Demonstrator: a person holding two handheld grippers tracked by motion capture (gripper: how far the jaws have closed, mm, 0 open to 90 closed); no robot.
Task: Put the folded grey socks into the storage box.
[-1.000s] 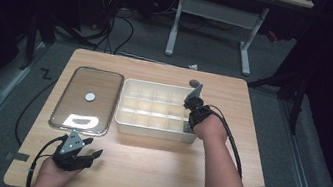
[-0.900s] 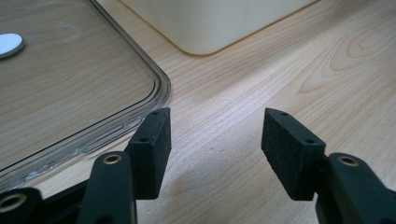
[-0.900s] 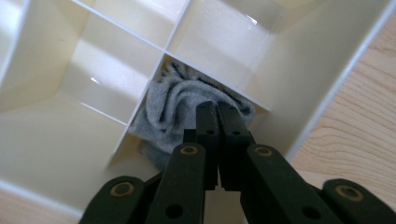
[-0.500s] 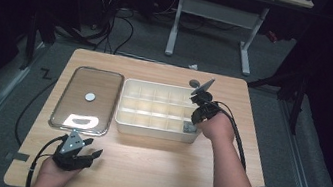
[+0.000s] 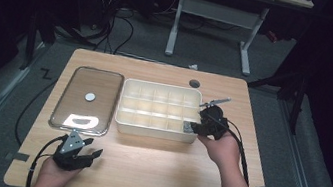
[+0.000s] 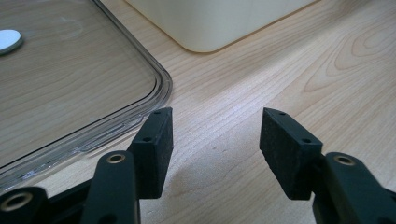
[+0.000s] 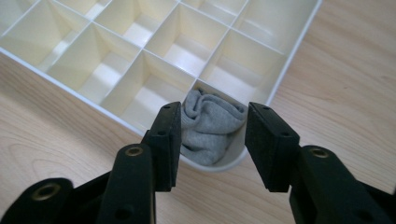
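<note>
The wooden table [image 5: 152,172] carries a pale grain, seen close in both gripper views. The landmark is the cream divided tray [image 5: 155,128], which sits at mid-table with its compartments in rows.

My right gripper [image 5: 193,127] hangs just over the tray's near right corner; its jaws stand spread and have just been opening. Between and below them, in the right gripper view, lies the grey sock [image 7: 210,126], bundled into the tray's corner compartment [image 7: 219,161]; the pads are clear of the cloth. The tray's other compartments visible in that view hold nothing but light on their floors.

Left of the tray, just beside its wall, lies a clear plastic lid [image 5: 86,98], flat on the wood, with a small white disc [image 5: 89,96] near its middle and a bright glare patch toward its near end. My left gripper [image 5: 88,153] rests on the table nearer to me than the lid, well apart from the tray; its jaws stand spread with only bare wood between them, and the lid's rounded corner [image 6: 161,86] lies just beyond its left pad.

Behind the tray, a round dark hole [image 5: 195,84] marks the tabletop. Beyond the table the room is dark: grey floor [image 5: 212,50], white desk legs [image 5: 246,40], and black cables [image 5: 119,30].
</note>
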